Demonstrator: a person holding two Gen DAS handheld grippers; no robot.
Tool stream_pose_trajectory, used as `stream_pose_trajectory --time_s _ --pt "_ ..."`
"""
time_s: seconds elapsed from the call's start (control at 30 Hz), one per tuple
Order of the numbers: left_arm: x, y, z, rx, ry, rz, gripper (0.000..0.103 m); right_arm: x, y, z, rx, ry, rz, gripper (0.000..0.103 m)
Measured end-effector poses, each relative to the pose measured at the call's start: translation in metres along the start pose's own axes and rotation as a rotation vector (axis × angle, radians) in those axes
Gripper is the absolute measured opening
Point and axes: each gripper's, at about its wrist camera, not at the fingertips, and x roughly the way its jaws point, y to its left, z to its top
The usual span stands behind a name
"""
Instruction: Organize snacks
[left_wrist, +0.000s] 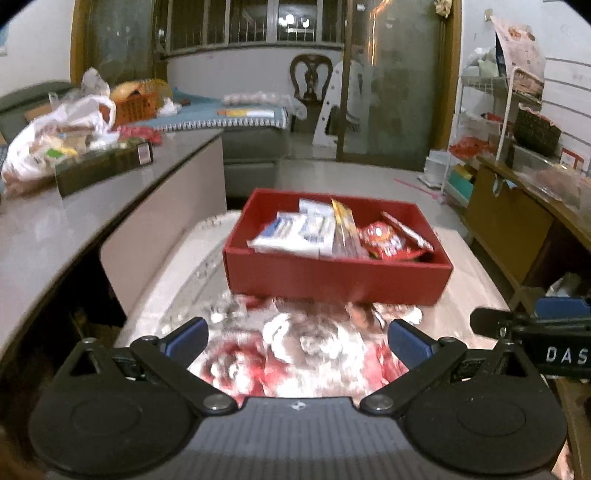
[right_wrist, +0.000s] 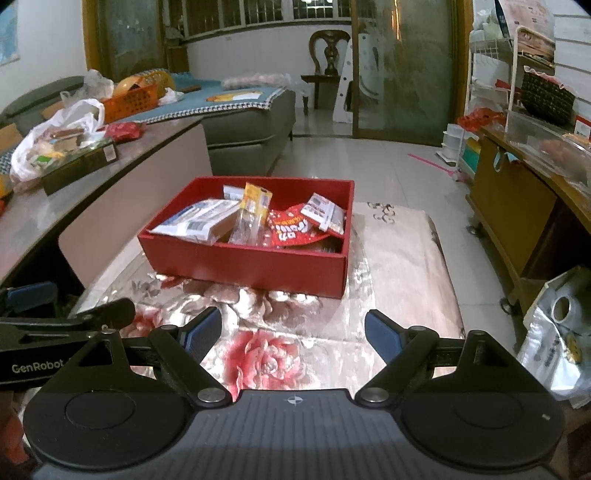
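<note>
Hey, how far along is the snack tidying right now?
Done: several snack packets already sit in the red box on the floral cloth. In hand: nothing; the left gripper and right gripper are both open and empty. Left: no loose snacks show on the cloth, so it looks nearly finished.

A box (right_wrist: 243, 266) sits on the cloth-covered table (right_wrist: 399, 266), snack packets (right_wrist: 207, 221) piled inside it. Left of the table runs a longer counter (right_wrist: 74, 206) bearing a plastic bag (right_wrist: 55, 140) and a flat carton (right_wrist: 79, 164). Behind that stands a sofa (right_wrist: 251, 136) carrying a basket (right_wrist: 129, 103). A cabinet (right_wrist: 517, 206) lines the right side, a wire shelf (right_wrist: 491, 74) behind it. A chair (right_wrist: 328, 51) stands at the far wall.
</note>
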Motion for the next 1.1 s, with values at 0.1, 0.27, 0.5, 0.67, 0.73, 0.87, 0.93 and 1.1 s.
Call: stream_pose_trajectory --time_s 0.1,0.27,0.5,0.67,0.73,0.87,0.93,1.1 --pt "-0.001 0.0 -0.007 0.005 0.021 -0.001 0.1 -0.005 0.0 -0.004 -0.002 -0.001 -0.006 0.089" --pt "-0.001 0.002 -0.012 -0.013 0.053 -0.001 0.1 -0.007 0.0 -0.009 -0.004 0.012 -0.017 0.089" --pt "0.005 0.007 -0.018 -0.056 0.107 -0.029 0.1 -0.008 0.005 -0.014 -0.019 0.024 -0.019 0.089" --pt "0.009 0.011 -0.021 -0.09 0.13 -0.021 0.1 -0.006 0.008 -0.018 -0.031 0.042 -0.024 0.089" --pt "0.011 0.013 -0.022 -0.104 0.136 -0.021 0.1 -0.006 0.009 -0.019 -0.035 0.045 -0.026 0.09" --pt "0.013 0.012 -0.024 -0.094 0.133 0.005 0.1 -0.005 0.009 -0.021 -0.042 0.052 -0.029 0.09" --pt "0.011 0.011 -0.024 -0.071 0.114 0.032 0.1 -0.004 0.009 -0.021 -0.044 0.055 -0.03 0.09" --pt "0.003 0.005 -0.022 -0.014 0.046 0.045 0.1 -0.004 0.009 -0.021 -0.045 0.056 -0.029 0.09"
